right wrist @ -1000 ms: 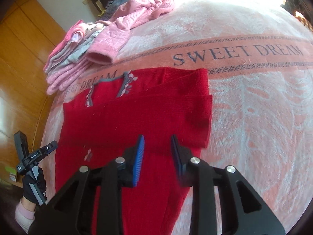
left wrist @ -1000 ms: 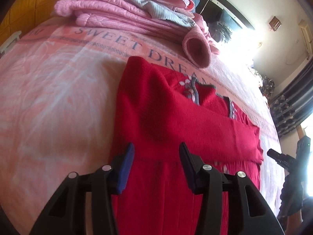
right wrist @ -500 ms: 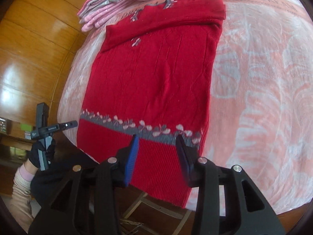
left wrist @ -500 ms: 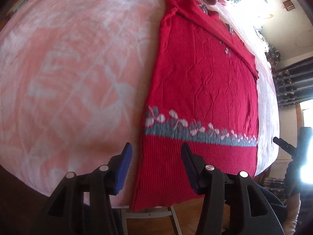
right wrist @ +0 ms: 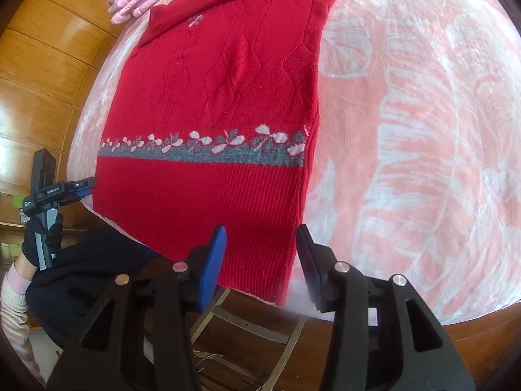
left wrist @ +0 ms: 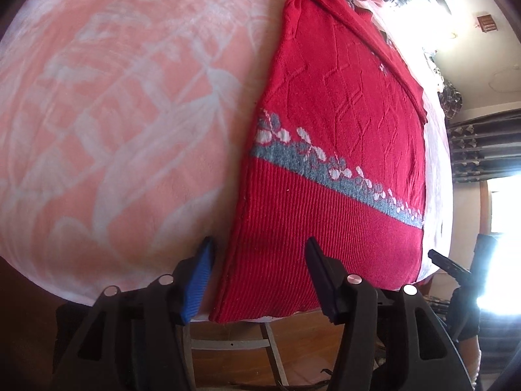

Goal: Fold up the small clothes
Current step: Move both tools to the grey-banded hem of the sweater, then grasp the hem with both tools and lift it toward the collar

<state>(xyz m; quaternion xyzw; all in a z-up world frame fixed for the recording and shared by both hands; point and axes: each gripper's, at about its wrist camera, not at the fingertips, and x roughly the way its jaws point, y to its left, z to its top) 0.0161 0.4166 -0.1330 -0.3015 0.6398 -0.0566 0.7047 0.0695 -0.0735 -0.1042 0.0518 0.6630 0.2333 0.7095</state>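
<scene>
A red knit sweater [left wrist: 342, 104] [right wrist: 228, 75] with a grey and white flower band lies flat on the pink blanket [left wrist: 114, 114] [right wrist: 416, 130], sleeves folded across its top. Its ribbed hem hangs over the near edge. My left gripper [left wrist: 259, 270] is open, its fingers straddling the hem's left corner without touching it. At the hem's right corner my right gripper [right wrist: 262, 254] also stands open, with the cloth between its fingers but not pinched. The left gripper [right wrist: 62, 190] also shows in the right wrist view, held by a gloved hand [right wrist: 42, 238].
A pile of pink and grey folded clothes [right wrist: 146, 0] lies beyond the sweater's collar. Wooden panelling [right wrist: 39, 65] rises on the left. Below the blanket's edge there is a metal frame [right wrist: 254, 325] over a wooden floor. Dark curtains and a bright window [left wrist: 488, 163] stand to the right.
Both grippers have drawn back from the folded sleeves down to the sweater's hem and come closer to it. Both stay open.
</scene>
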